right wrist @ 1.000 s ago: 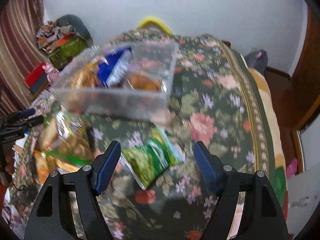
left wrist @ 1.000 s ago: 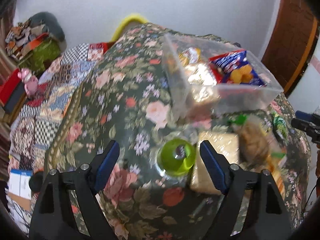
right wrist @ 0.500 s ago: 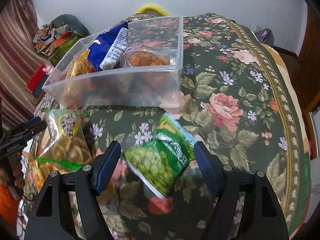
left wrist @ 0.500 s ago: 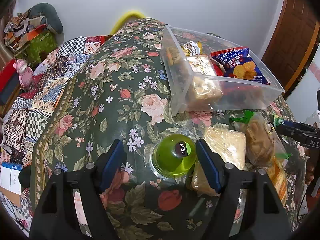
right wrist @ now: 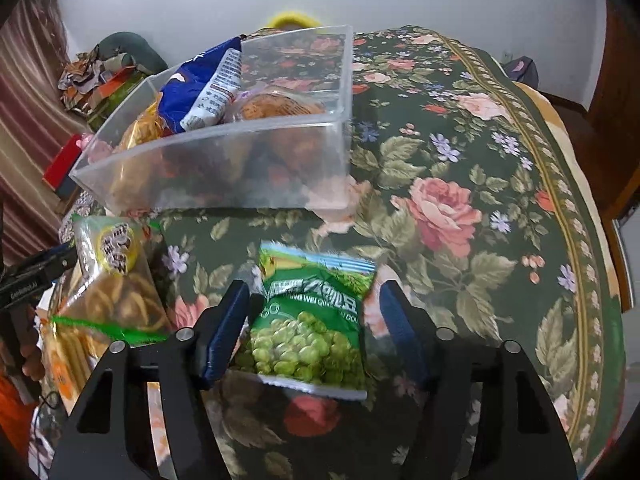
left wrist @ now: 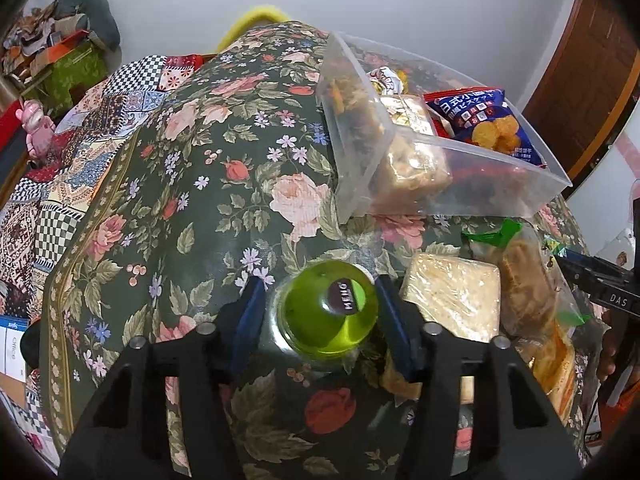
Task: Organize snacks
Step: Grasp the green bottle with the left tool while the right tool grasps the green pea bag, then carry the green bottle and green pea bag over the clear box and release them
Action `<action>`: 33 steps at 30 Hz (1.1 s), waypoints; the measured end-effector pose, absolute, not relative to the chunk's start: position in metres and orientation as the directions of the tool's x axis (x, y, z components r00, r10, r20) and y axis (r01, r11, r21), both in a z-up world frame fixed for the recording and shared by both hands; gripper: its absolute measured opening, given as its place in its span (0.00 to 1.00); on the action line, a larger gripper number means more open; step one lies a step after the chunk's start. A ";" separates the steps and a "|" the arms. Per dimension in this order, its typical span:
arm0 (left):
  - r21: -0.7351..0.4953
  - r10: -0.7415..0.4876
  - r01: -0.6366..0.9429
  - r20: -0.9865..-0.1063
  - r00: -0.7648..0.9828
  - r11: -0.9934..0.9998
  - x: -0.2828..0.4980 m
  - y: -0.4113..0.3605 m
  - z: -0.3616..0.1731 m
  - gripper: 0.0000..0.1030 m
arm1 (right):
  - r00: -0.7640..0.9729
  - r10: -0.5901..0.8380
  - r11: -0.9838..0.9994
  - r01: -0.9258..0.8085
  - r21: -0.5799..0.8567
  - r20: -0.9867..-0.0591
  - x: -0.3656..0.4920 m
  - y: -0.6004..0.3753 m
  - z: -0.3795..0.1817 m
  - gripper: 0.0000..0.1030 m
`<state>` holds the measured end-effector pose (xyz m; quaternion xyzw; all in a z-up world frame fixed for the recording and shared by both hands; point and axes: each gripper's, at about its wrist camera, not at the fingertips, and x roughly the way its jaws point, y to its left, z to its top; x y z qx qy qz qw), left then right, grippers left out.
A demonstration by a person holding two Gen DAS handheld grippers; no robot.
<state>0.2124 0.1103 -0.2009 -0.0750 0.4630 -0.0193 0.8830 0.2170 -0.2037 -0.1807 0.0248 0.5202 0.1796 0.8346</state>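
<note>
Surface: floral cloth (left wrist: 224, 184), dark green with pink roses, covers the whole work area; everything listed lies on it.
Bin: clear plastic bin (left wrist: 516, 196) stands at the far side of the cloth, open at the top, already part filled.
Bin contents: blue biscuit bag (left wrist: 484, 120) lies uppermost toward the right in the left wrist view; a clear-wrapped pale cake pack (left wrist: 412, 156) sits against the near corner wall; further packets beneath are too jumbled to tell apart.
Loose packs: cracker block (left wrist: 456, 300) in clear wrap lies just right of the left gripper; a clear bag of fried twists (right wrist: 116, 304) with green band lies beside it, between the two grippers.
Pea packet: green pea packet (right wrist: 308, 320) lies flat on the cloth in front of the bin, clear of its wall.
Jelly cup: green jelly cup (left wrist: 332, 316) with a dark round label sits on the cloth, near the cracker block.
Left gripper: left gripper (left wrist: 320, 320) has just been closing; its blue pads stand at both sides of the jelly cup, the right one touching the rim, the left at or very near it.
Right gripper: right gripper (right wrist: 312, 332) has just been closing; the pea packet lies between its jaws, the left pad at the packet edge, the right pad still apart from it.
</note>
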 end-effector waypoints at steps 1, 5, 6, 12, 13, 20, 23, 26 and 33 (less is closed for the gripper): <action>-0.148 -0.102 -0.034 -0.814 0.572 0.988 0.212 0.109 -0.201 0.48 | 0.397 0.325 0.935 -0.272 0.228 -0.858 0.216 -0.205 -0.181 0.57; -0.118 -0.078 -0.032 -0.810 0.582 0.992 0.211 0.105 -0.199 0.45 | 0.413 0.314 0.939 -0.270 0.214 -0.855 0.214 -0.210 -0.181 0.45; -0.107 -0.068 -0.033 -0.810 0.583 0.994 0.211 0.104 -0.198 0.45 | 0.415 0.317 0.939 -0.267 0.218 -0.853 0.215 -0.211 -0.181 0.44; -0.090 -0.050 -0.038 -0.805 0.591 0.995 0.208 0.105 -0.190 0.44 | 0.418 0.340 0.933 -0.263 0.246 -0.843 0.213 -0.217 -0.175 0.41; -0.092 -0.052 -0.037 -0.801 0.596 0.995 0.207 0.106 -0.187 0.44 | 0.423 0.343 0.932 -0.262 0.249 -0.839 0.212 -0.219 -0.173 0.41; -0.087 -0.046 -0.033 -0.768 0.638 0.996 0.203 0.105 -0.161 0.44 | 0.484 0.358 0.929 -0.271 0.253 -0.798 0.216 -0.222 -0.146 0.41; -0.089 -0.056 -0.017 -0.749 0.660 0.996 0.206 0.100 -0.148 0.44 | 0.515 0.371 0.925 -0.283 0.255 -0.773 0.221 -0.221 -0.131 0.41; -0.089 -0.066 0.002 -0.722 0.689 0.996 0.211 0.090 -0.132 0.44 | 0.542 0.378 0.921 -0.297 0.250 -0.751 0.228 -0.216 -0.118 0.41; -0.122 -0.123 0.053 -0.688 0.716 0.991 0.235 0.067 -0.111 0.43 | 0.579 0.390 0.917 -0.318 0.243 -0.716 0.250 -0.204 -0.105 0.41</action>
